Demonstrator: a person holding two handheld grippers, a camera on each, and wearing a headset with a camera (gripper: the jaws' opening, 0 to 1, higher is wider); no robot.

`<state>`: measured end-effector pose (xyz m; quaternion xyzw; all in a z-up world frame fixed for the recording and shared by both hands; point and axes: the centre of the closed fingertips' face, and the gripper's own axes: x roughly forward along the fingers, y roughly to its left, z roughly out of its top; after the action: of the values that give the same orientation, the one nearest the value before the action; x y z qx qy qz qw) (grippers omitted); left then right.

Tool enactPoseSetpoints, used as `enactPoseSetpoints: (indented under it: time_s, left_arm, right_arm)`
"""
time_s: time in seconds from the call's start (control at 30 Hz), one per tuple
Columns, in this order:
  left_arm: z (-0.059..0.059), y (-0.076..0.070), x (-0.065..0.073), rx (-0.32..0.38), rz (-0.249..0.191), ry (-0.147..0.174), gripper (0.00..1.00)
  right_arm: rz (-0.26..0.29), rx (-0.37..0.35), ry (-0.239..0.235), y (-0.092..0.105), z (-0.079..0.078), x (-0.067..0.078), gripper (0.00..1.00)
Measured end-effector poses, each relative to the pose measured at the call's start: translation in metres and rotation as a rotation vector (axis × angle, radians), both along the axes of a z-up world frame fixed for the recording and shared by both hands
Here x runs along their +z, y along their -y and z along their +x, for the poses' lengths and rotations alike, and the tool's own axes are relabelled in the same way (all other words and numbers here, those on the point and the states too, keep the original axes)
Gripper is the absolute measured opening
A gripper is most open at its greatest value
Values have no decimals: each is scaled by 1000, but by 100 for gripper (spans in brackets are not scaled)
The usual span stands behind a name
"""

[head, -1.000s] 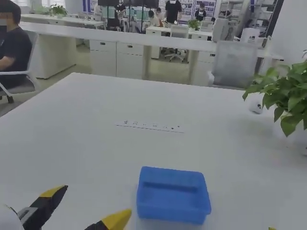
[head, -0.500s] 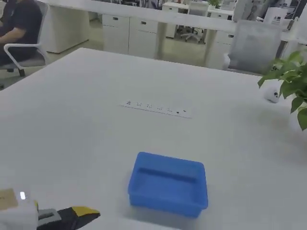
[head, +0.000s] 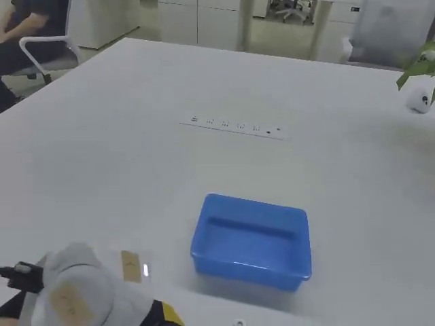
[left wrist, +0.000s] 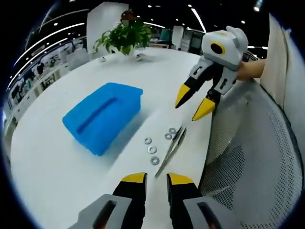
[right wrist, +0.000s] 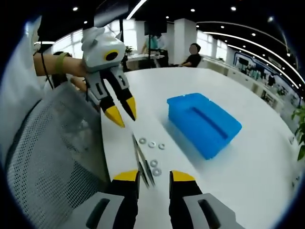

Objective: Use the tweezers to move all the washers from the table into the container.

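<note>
left gripper (left wrist: 157,179) and right gripper (right wrist: 155,176) empty; tweezers (left wrist: 172,148) not yet taken up

both grippers are seen with yellow-tipped jaws parted by a narrow gap and nothing is held between them. each is poised above the near edge of the table (left wrist: 57,162), facing the other across the work.

the tweezers are found lying flat on the table between the two grippers. five washers (left wrist: 152,149) are scattered just beside the tweezers, on the side toward the container (left wrist: 102,117), which stands near them but apart.

the tweezers are judged to be thin bright metal: light, springy and slippery. a grip across the two arms at mid-length is recommended, so that they can be squeezed shut without twisting. because they lie flat, the jaws are expected to need to come down close to the table to catch them.

the washers are small flat rings, metallic grey, each with a hole in the middle. they are judged light, stiff and apt to slide or flip when pinched. a hold across the rim or through the hole is advised.

the container is a blue rectangular tray, apparently moulded plastic, with rounded corners and low walls. it is judged light enough to be shifted if knocked. the table is smooth and white, so little friction is expected.
</note>
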<state>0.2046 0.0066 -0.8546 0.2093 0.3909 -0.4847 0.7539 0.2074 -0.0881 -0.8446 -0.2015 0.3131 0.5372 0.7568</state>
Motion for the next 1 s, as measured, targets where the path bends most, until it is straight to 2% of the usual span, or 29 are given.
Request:
enactPoseSetpoints:
  time_s: [0.07,0.23,0.47,0.5,0.53,0.6,0.67,0.7,0.77,0.83,0.87,1.0]
  left_arm:
    - [1,1,-7,-50,38,5,12]
    - [2,5,-19,-135,103,5,9]
    - [2,3,-29,-223,184,48,2]
    - [6,6,-27,-243,172,80,0]
    - [5,5,-27,-245,180,71,0]
    - [3,6,-27,-281,183,82,0]
    - [1,6,-26,-321,192,104,0]
    - [1,7,-24,-351,196,129,0]
    - [-1,8,-19,-357,197,142,0]
    - [-4,13,-12,-387,175,164,0]
    - [-5,14,-10,-394,172,163,0]
    - [-9,19,2,-432,185,200,0]
  right_arm:
    - [-1,18,-36,-6,-5,-7,20]
    - [-43,46,-47,-9,-9,-20,19]
    - [-54,37,-46,-9,-9,-24,20]
    - [-58,38,-44,-8,-9,-25,20]
    - [-62,40,-42,-8,-9,-25,20]
    - [-68,46,-34,-9,-9,-25,20]
    - [-70,48,-32,-9,-8,-26,21]
    - [-70,49,-30,-10,-8,-26,21]
    - [-72,51,-27,-10,-8,-26,21]
    - [-71,52,-18,-10,-7,-25,21]
    - [-72,52,-15,-10,-7,-25,21]
    - [-75,59,-6,-11,-6,-25,21]
